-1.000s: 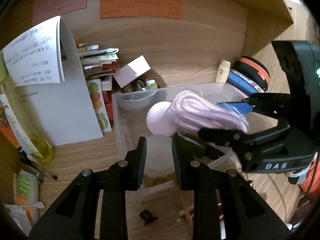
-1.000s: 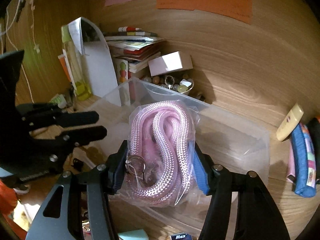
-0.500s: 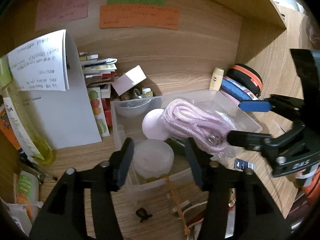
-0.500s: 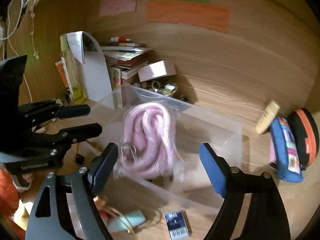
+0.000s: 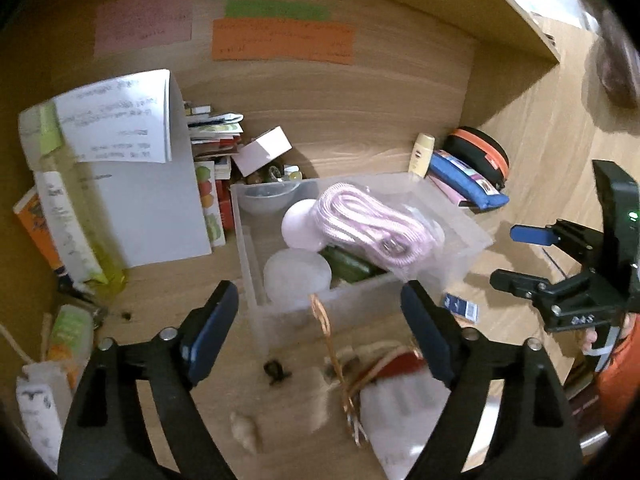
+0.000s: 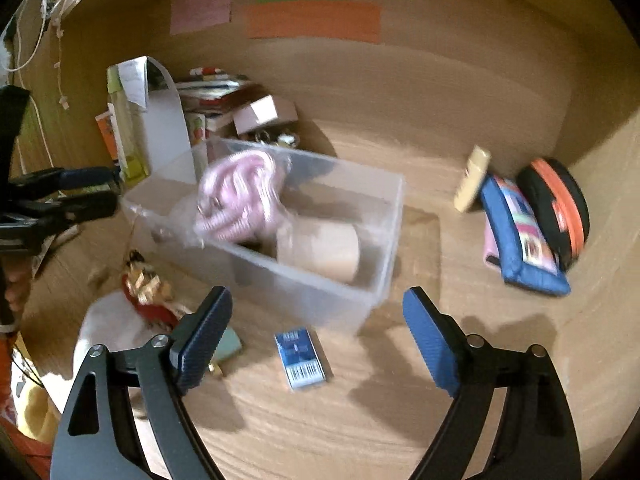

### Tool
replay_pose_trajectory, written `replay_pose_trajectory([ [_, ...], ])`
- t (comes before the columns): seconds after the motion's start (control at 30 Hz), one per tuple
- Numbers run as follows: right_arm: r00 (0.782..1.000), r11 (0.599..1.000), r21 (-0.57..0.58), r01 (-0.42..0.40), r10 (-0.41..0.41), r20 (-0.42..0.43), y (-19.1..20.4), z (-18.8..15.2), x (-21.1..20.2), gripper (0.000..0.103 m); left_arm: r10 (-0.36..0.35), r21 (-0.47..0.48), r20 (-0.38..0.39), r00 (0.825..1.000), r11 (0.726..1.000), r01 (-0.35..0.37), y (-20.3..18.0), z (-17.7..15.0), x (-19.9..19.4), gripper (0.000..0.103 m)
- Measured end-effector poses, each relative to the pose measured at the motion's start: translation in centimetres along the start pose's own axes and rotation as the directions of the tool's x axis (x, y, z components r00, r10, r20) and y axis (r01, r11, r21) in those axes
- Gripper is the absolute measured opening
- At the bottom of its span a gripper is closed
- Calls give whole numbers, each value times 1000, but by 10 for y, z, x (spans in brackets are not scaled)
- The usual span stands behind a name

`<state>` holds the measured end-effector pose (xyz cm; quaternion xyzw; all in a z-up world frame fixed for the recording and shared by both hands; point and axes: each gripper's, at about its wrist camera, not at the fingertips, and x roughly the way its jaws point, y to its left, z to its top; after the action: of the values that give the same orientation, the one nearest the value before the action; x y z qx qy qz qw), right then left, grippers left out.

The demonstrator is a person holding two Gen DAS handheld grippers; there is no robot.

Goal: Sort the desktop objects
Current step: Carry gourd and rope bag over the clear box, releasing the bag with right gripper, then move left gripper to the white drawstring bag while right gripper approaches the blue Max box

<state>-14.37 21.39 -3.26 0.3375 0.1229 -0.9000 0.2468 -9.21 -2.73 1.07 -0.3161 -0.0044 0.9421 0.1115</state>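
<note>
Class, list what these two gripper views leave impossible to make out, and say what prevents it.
- Writing on the orange note, left view: too small.
- Pink rope, right view: motion blur hides its clasp.
- Bottom of the clear bin, both views: covered by contents.
- White pack, left view: blurred, partly behind the left gripper.

A wooden worktop point(image 6: 360, 420) carries a clear bin point(image 6: 320, 292). A blue packet point(image 6: 303, 357) lies just beside it, a blue pouch point(image 6: 520, 240) well apart.

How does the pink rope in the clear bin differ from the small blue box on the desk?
The pink rope is a bagged coil lying in the clear bin; the small blue box is flat, rectangular and lies on the desk outside it. The rope looks larger. Neither is held.
</note>
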Motion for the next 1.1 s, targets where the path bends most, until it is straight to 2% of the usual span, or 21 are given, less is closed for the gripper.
replay_pose_trajectory([
  [0.17,1000,1000,10,8,-8,-26,-8,-22,0,86,16,46,-2,1000,999,-16,-14,-24,-22,92],
  [0.3,999,1000,8,-7,8,-43,-13,-34,-2,86,35,63,-42,998,998,-32,-26,-49,-27,93],
  [0.57,997,1000,14,-19,20,-78,-23,-50,0,86,17,41,-102,995,999,-13,-41,-85,-32,93],
  [0.7,995,1000,6,-26,27,-95,-22,-56,3,85,-16,33,-132,991,999,20,-47,-93,-26,93],
  [0.83,993,999,-24,-37,34,-113,-18,-59,8,85,-59,66,-151,987,995,69,-60,-100,-17,93],
  [0.93,992,998,-43,-53,48,-120,-16,-56,13,84,-69,87,-152,986,993,83,-69,-99,-9,93],
  [1.07,988,995,-60,-82,73,-133,-13,-50,23,82,-70,70,-147,987,994,81,-74,-93,6,93],
  [1.1,987,994,-65,-83,73,-140,-12,-49,27,79,-70,62,-141,988,995,79,-74,-92,9,93],
])
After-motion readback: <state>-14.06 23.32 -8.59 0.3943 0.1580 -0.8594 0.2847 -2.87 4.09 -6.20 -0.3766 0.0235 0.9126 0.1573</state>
